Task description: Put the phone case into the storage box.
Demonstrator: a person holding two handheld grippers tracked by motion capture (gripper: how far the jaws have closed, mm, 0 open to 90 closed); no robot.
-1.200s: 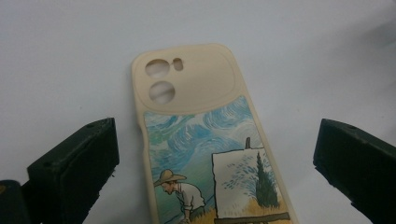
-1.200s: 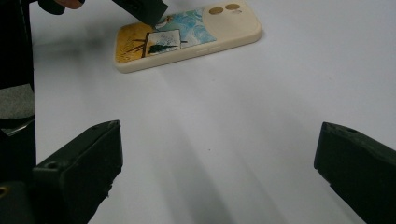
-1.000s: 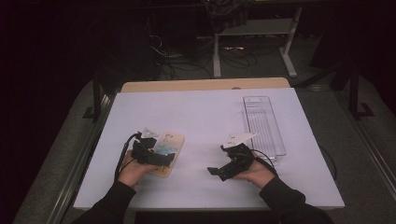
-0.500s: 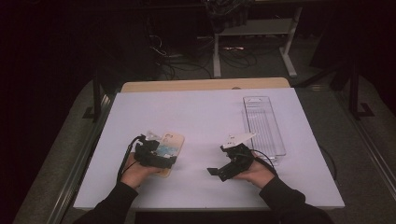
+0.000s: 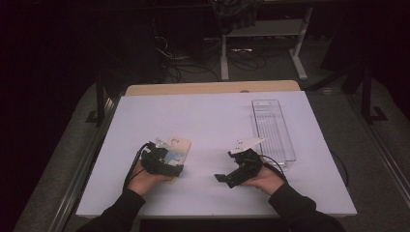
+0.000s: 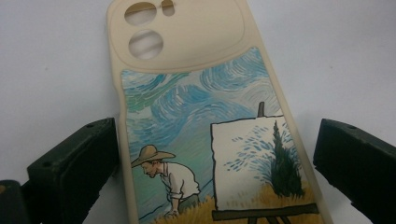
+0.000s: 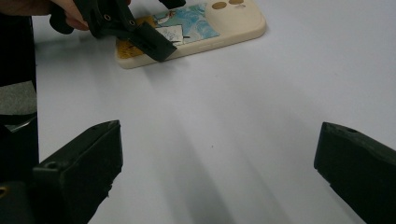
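Left tool (image 6: 215, 154) shifted slightly lower, phone case (image 6: 201, 116) between its spread jaws (seemingly untouched), right tool (image 7: 219, 163) apart.

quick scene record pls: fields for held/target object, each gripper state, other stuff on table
target: phone case, cream rim, painted print of a man in a straw hat beside an easel, lying flat, print up
left gripper: open, jaws on either side of the case, a gap shows at the right jaw
right gripper: open, nothing between its jaws, over bare table
other: clear plastic tray at the right side of the table
surface: white table top
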